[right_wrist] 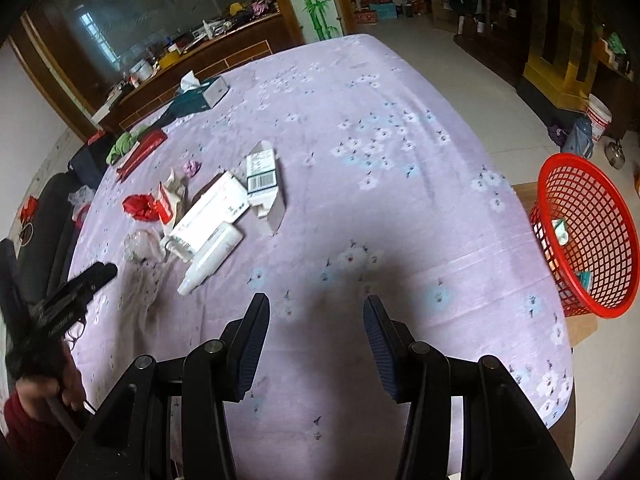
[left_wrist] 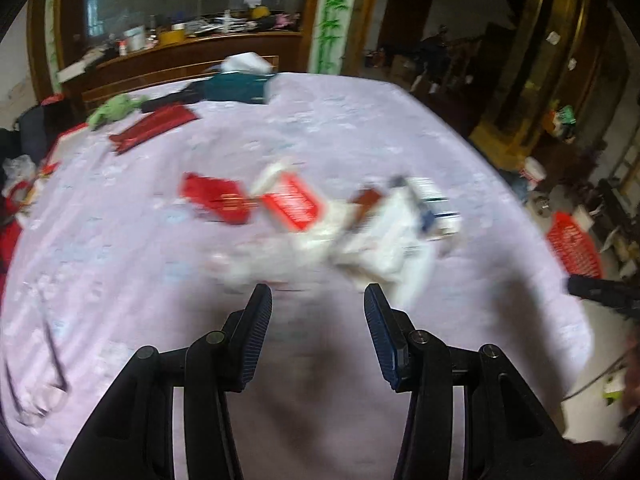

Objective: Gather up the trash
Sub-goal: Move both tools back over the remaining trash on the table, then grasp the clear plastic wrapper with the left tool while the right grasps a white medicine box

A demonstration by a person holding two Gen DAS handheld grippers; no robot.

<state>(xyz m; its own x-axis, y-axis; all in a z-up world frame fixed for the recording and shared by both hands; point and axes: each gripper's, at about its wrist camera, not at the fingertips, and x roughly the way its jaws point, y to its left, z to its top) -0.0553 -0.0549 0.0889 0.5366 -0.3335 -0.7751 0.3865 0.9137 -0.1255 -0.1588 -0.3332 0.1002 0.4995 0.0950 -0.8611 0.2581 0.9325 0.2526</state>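
Both grippers (left_wrist: 318, 296) (right_wrist: 316, 306) gape over bare cloth (right_wrist: 360, 152); basket (right_wrist: 588, 236) at edge.

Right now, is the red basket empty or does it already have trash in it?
Not empty. The red mesh basket beside the table already holds a few pieces, pale and teal scraps visible through its wall in the right wrist view.

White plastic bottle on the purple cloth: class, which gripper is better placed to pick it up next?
Probably the left gripper: open, its fingers point at the trash pile just ahead. The right gripper faces bare cloth; the white bottle lies to its left.
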